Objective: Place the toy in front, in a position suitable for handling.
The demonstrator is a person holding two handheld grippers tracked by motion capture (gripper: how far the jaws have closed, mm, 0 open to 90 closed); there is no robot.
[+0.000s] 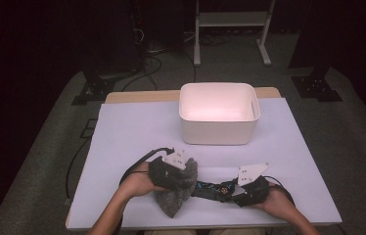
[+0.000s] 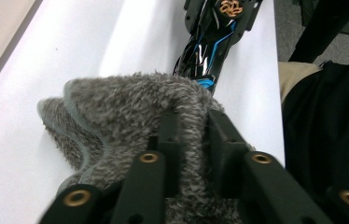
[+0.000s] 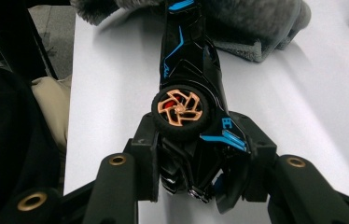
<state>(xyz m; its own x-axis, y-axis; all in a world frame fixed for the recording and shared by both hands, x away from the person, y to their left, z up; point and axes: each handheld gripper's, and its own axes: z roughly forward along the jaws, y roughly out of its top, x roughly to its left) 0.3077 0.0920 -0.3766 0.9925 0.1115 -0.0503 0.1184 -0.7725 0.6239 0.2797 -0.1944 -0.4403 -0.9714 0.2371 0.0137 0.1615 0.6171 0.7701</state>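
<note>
You pinched the grey fleece cloth [image 2: 130, 112] tight in your left gripper [image 1: 171, 169], wiping along the black toy car [image 3: 189, 79] that your right gripper [image 3: 196, 168] clamped by its tail to steady it near the table's [image 1: 132, 132] front edge; beyond waited the white bin [image 1: 218, 113].

The cloth [image 1: 175, 188] was a mottled grey, fuzzy, with a slightly paler grey hem along its edge. The toy car [image 3: 189, 74] was glossy black with bright blue stripes and markings, and its wheel [image 3: 180, 109] had a black tyre, copper-orange spokes and a red centre. The bin [image 1: 218, 129] was white, its inside glowing faintly pink. The table cover [image 1: 132, 132] was pale lavender-white, over what looked like a light wooden edge, though the dim light left that unsure. Both grippers' bodies were black, with brass-coloured rivets and pale grey top plates.
</note>
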